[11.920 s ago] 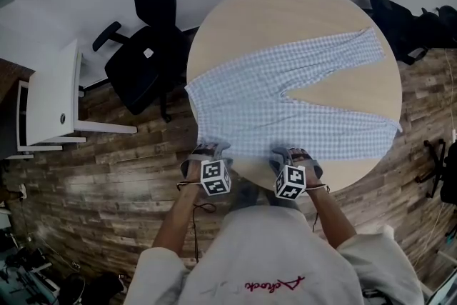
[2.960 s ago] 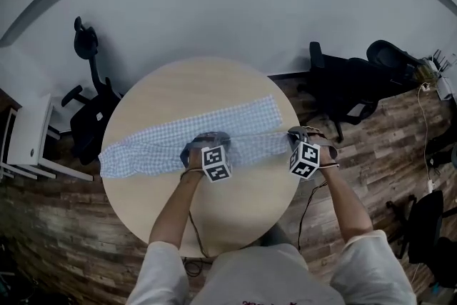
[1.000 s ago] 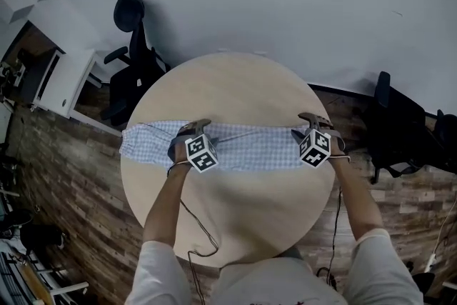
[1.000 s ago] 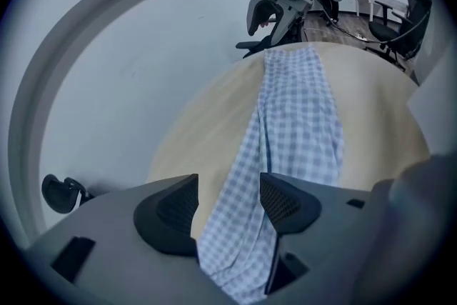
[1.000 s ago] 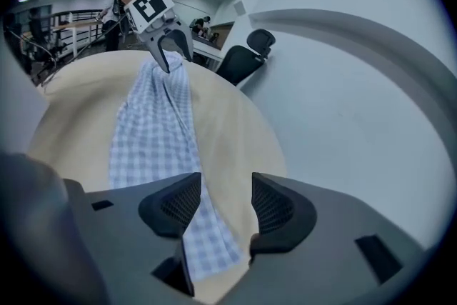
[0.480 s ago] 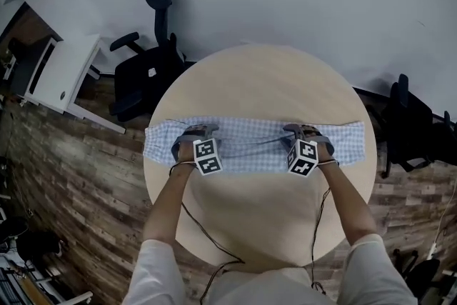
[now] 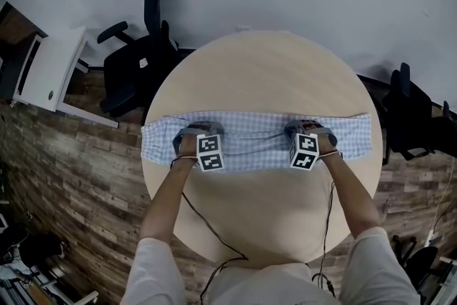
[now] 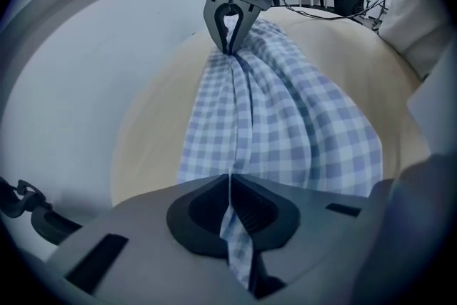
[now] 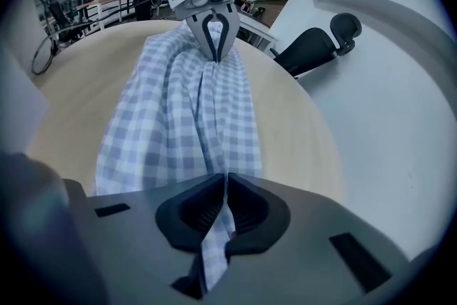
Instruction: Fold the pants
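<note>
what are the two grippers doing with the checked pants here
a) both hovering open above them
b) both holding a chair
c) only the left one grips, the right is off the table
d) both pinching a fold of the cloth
d: the left gripper and the right gripper each have a fold of the pants clamped between jaws that have just closed on it.

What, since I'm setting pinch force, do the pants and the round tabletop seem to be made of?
Pants: thin woven cloth, possibly cotton, matte, in a light blue and white check; it gathers into soft pleats and lies limp. Tabletop: smooth, pale, wood-look surface, perhaps laminate or veneer; even beige colour, no clear grain, so solid wood cannot be ruled out.
</note>
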### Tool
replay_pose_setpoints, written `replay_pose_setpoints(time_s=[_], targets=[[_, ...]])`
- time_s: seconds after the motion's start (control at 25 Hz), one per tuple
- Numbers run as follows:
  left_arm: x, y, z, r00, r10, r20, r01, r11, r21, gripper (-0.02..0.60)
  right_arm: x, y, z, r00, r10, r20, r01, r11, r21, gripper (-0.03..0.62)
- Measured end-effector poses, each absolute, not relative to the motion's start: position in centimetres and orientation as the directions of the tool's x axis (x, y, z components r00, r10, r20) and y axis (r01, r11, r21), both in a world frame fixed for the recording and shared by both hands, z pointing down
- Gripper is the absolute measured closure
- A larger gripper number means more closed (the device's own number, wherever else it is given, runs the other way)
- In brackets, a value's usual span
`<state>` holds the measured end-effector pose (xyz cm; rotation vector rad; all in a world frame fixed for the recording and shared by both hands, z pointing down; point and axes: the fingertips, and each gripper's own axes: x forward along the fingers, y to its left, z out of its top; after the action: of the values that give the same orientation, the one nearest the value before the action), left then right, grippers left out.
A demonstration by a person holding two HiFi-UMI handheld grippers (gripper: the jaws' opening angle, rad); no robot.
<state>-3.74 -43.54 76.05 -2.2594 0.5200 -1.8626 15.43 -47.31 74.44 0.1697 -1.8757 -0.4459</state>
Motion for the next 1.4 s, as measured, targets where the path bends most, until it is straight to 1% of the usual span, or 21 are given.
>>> replay_pose_setpoints(time_s=[0.08, 0.2, 0.36, 0.52, 0.8, 0.92, 0.96, 1.04, 1.08, 1.12, 1.2, 1.24, 1.28, 1.32, 1.36, 1.4], targets=[[-3.7, -43.5, 75.9, 0.165, -0.376, 0.912, -0.170, -0.921, -0.350, 0.545, 15.6, -47.4, 74.6, -0.346, -0.319, 0.882, 0.112, 0.920, 0.377, 0.559], [-4.0, -44.1, 74.8, 0.165, -0.410, 0.897, -0.190, -0.905, -0.379, 0.546, 15.9, -47.6, 73.9, -0.373, -0.302, 0.877, 0.080, 0.932, 0.354, 0.560], [-5.2, -46.2, 73.2, 0.137, -0.443, 0.886, -0.229, -0.884, -0.407, 0.546, 15.5, -49.6, 72.1, -0.409, -0.346, 0.844, 0.028, 0.920, 0.391, 0.562], [-5.9, -47.8, 73.6, 0.104, -0.442, 0.891, -0.255, -0.878, -0.406, 0.546, 15.1, -51.5, 72.2, -0.390, -0.359, 0.848, -0.015, 0.923, 0.384, 0.562], [-6.3, -50.6, 75.4, 0.061, -0.459, 0.886, -0.265, -0.863, -0.429, 0.546, 15.1, -53.8, 73.8, -0.360, -0.367, 0.858, -0.046, 0.925, 0.376, 0.562], [-6.5, -51.2, 76.2, 0.041, -0.495, 0.868, -0.292, -0.837, -0.463, 0.544, 15.2, -53.7, 75.1, -0.348, -0.364, 0.864, -0.053, 0.928, 0.370, 0.562], [-6.6, -51.5, 76.1, 0.037, -0.521, 0.853, -0.300, -0.820, -0.488, 0.518, 15.2, -53.8, 75.4, -0.349, -0.371, 0.861, -0.068, 0.926, 0.371, 0.560], [-7.0, -52.3, 75.4, 0.040, -0.574, 0.818, -0.322, -0.782, -0.534, 0.371, 15.3, -54.4, 75.1, -0.361, -0.409, 0.838, -0.125, 0.912, 0.391, 0.560], [-7.3, -52.6, 74.9, 0.042, -0.589, 0.807, -0.338, -0.768, -0.544, 0.345, 15.4, -55.0, 74.6, -0.365, -0.441, 0.820, -0.162, 0.897, 0.411, 0.560], [-7.8, -52.9, 74.4, 0.041, -0.597, 0.801, -0.357, -0.758, -0.546, 0.334, 15.5, -55.7, 73.9, -0.366, -0.474, 0.801, -0.197, 0.881, 0.431, 0.559], [-8.7, -53.0, 72.8, 0.035, -0.606, 0.795, -0.401, -0.737, -0.544, 0.334, 15.7, -56.7, 72.3, -0.372, -0.512, 0.774, -0.246, 0.858, 0.450, 0.559], [-9.0, -52.8, 71.8, 0.033, -0.612, 0.790, -0.419, -0.726, -0.545, 0.341, 15.8, -56.9, 71.4, -0.378, -0.521, 0.765, -0.262, 0.853, 0.451, 0.559], [-9.0, -52.3, 71.0, 0.031, -0.616, 0.787, -0.433, -0.718, -0.545, 0.360, 15.9, -56.9, 70.4, -0.386, -0.525, 0.758, -0.278, 0.850, 0.447, 0.557], [-8.9, -51.6, 70.3, 0.030, -0.618, 0.786, -0.443, -0.713, -0.544, 0.361, 16.0, -56.7, 69.5, -0.396, -0.524, 0.754, -0.293, 0.850, 0.438, 0.557], [-8.8, -50.6, 69.8, 0.029, -0.618, 0.785, -0.452, -0.709, -0.541, 0.407, 16.0, -56.3, 68.7, -0.409, -0.520, 0.750, -0.309, 0.852, 0.423, 0.552], [-8.6, -49.5, 69.5, 0.029, -0.616, 0.787, -0.464, -0.706, -0.536, 0.498, 16.0, -55.7, 67.9, -0.426, -0.515, 0.744, -0.323, 0.855, 0.406, 0.551]])
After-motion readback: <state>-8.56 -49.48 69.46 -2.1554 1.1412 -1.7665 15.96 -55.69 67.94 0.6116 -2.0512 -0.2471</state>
